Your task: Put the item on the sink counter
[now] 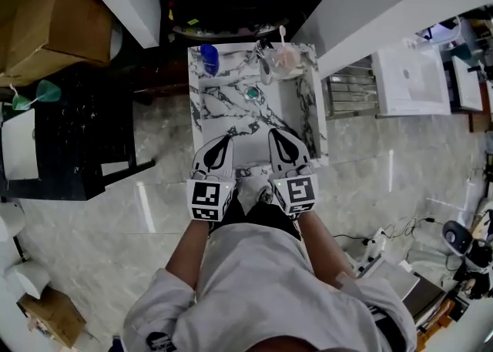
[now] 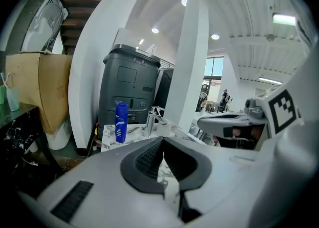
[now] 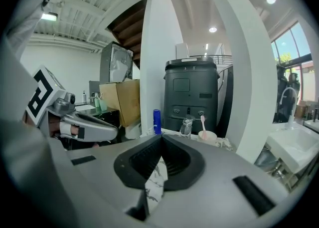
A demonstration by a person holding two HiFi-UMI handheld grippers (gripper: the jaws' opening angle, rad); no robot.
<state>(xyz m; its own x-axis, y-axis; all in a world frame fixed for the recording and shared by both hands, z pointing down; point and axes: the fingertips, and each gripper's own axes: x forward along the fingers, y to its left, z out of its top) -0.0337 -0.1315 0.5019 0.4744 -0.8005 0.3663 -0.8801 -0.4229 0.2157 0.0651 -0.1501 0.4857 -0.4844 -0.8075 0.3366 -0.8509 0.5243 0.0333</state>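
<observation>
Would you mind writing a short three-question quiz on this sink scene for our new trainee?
1. True or false: in the head view, the blue bottle stands at the far left corner of the counter.
2. What stands in the pink cup? A) a toothbrush B) a spoon C) a razor
3. Fill in: the left gripper and the right gripper both have their jaws ____, with nothing between them.
Key: 1 true; 2 A; 3 shut.
</observation>
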